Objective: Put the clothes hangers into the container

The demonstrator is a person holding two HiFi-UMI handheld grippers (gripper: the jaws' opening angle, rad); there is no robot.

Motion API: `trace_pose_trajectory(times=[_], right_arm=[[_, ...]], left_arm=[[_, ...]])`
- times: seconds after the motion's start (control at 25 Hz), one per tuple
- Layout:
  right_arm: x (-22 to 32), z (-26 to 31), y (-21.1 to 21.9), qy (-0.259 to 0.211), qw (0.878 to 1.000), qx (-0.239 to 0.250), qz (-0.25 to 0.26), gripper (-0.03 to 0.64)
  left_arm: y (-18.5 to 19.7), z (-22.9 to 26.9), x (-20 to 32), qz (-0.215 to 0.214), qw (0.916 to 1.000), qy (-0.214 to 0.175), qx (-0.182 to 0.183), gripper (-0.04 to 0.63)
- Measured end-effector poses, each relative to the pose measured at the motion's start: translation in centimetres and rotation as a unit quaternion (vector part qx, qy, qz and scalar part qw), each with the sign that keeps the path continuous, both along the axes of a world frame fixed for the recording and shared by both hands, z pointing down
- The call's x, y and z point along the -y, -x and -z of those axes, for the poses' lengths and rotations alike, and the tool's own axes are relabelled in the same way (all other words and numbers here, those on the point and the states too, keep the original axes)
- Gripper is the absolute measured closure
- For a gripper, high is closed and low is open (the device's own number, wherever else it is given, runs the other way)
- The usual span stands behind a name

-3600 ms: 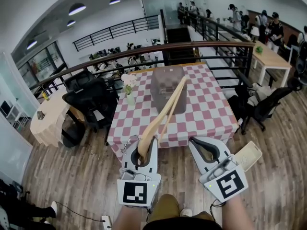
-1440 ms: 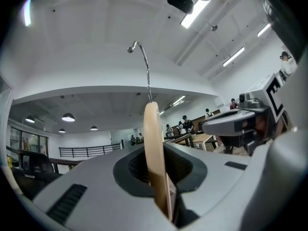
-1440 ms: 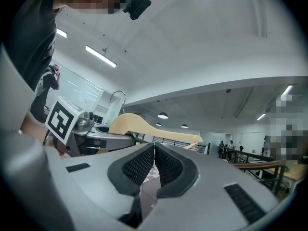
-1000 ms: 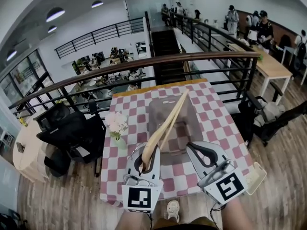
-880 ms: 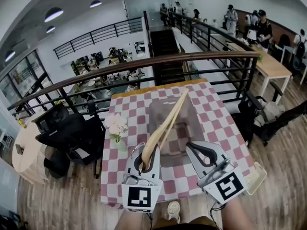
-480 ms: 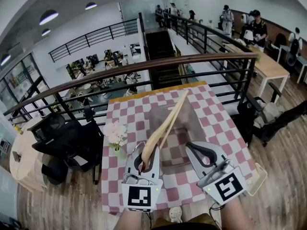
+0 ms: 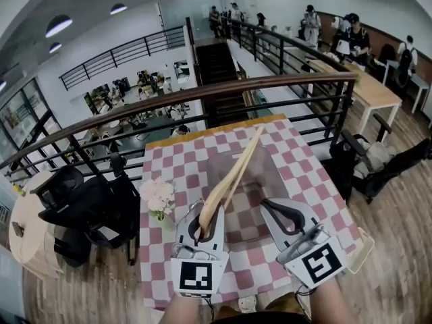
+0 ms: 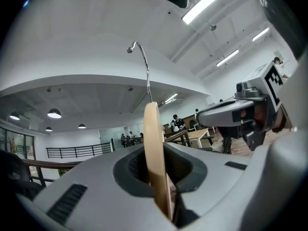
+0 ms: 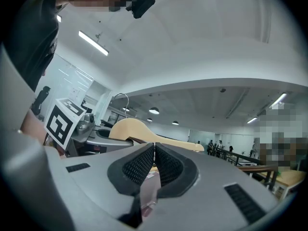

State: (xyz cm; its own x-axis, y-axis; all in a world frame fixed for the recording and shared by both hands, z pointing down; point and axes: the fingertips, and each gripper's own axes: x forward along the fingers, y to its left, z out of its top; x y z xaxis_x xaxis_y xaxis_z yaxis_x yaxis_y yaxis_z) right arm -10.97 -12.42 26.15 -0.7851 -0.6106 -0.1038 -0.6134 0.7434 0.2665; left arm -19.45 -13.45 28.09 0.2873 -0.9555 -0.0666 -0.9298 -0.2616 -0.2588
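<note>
A wooden clothes hanger (image 7: pixel 233 174) slants up and away over the table, and my left gripper (image 7: pixel 201 211) is shut on its lower end. In the left gripper view the hanger (image 8: pixel 155 148) stands edge-on between the jaws, its metal hook (image 8: pixel 144 66) curving above. My right gripper (image 7: pixel 271 206) is beside it at the right, shut with nothing in it; its ribbed pads (image 9: pixel 144 165) meet. A translucent grey container (image 7: pixel 268 171) sits on the checkered table (image 7: pixel 304 174), under and beyond both grippers. The hanger (image 9: pixel 144 131) also shows in the right gripper view.
A vase of pale flowers (image 7: pixel 156 198) stands at the table's left side. Black office chairs (image 7: pixel 84 204) crowd the left. A dark railing (image 7: pixel 202 94) runs behind the table. Another chair (image 7: pixel 395 164) is at the right, and a pale basket (image 7: pixel 364 248) is by my right gripper.
The table and container have come nearer and now lie under the grippers. Both grippers keep the same pose, the left still holding the hanger.
</note>
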Motion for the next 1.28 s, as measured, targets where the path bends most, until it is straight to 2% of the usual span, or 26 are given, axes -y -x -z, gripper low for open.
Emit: trace_pose_trajectory(times=[0.64,1.28], right_arm=[[1.7,-1.0,0.8,0.014,1.000,-0.010,-0.006,0.581],[3.7,-1.9,1.4,0.024,0.999,-0.012,0.019,0.581]], left_arm=[[1.0,-1.5,1.8,-0.001,0.9998,0.018,-0.010,0.549],[0.8,-1.5,3.2,0.015,0.9993,0.033,-0.009,0.549]])
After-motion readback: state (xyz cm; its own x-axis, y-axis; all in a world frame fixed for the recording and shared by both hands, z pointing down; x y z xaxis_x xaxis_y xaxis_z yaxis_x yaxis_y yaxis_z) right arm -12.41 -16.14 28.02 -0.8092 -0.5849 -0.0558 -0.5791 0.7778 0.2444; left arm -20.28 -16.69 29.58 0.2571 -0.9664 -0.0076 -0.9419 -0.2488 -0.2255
